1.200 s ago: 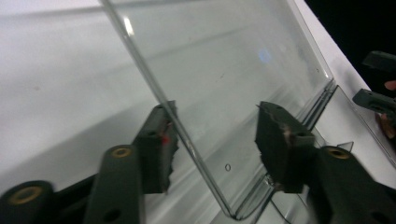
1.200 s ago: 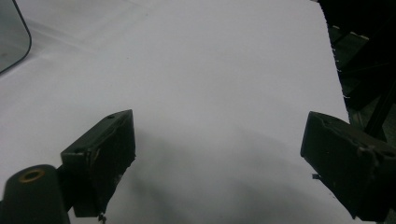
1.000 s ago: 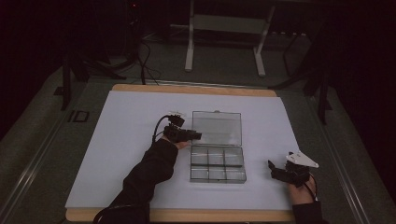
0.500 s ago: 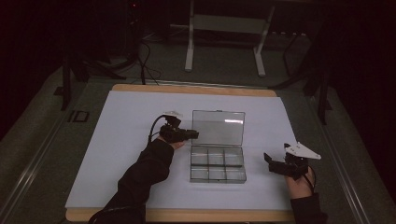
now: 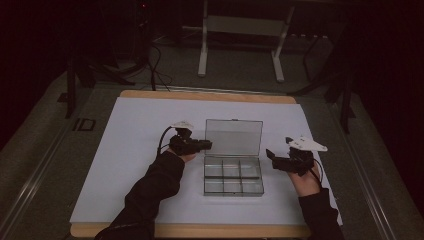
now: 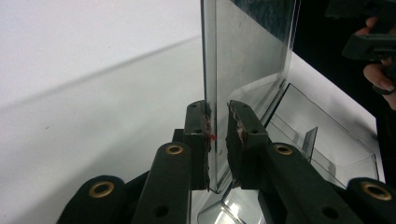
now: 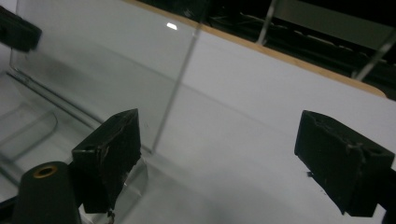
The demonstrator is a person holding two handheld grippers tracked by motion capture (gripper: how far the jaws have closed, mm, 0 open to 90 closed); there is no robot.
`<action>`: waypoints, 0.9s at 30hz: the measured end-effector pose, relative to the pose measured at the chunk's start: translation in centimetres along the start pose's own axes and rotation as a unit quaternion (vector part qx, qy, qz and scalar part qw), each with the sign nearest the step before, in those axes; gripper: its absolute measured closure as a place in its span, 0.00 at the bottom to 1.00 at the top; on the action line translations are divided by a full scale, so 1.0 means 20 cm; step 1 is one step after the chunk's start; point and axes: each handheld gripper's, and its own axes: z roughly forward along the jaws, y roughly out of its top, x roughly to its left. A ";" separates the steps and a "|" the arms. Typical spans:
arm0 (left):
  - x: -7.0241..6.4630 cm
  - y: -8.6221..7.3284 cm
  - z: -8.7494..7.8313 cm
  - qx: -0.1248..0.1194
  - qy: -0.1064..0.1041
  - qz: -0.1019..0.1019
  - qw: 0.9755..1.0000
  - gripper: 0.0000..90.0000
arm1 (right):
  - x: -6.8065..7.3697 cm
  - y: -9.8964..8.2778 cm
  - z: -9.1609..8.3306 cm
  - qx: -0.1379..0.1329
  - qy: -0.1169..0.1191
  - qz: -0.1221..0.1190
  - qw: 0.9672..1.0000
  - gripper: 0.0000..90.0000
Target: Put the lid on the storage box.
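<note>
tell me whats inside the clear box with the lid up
The clear box shows six divider compartments, all apparently empty, with the white table cover visible through them. The dim picture could hide something tiny. The left gripper pinches its raised lid.

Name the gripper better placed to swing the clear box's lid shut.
Left. The left gripper already has its jaws closed on the upright lid; the right gripper is open beside the box, touching nothing.

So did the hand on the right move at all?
Yes. The right gripper has slid left across the white sheet, closer to the clear box, and its jaws are open.
</note>
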 end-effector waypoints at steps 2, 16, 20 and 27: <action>0.00 0.00 0.00 -0.001 -0.001 0.003 1.000 0.89 | 0.02 0.02 0.03 -0.008 0.006 0.000 1.000 0.15; 0.01 -0.02 0.00 -0.016 -0.009 0.013 1.000 0.90 | 0.04 0.07 0.23 0.010 0.056 0.017 0.998 0.48; 0.01 -0.02 0.00 -0.019 -0.008 0.023 1.000 0.90 | 0.03 0.06 0.25 0.016 0.064 0.024 0.998 0.61; 0.01 -0.01 -0.01 -0.019 -0.007 0.016 1.000 0.89 | 0.03 0.06 0.24 0.014 0.078 0.020 0.997 0.74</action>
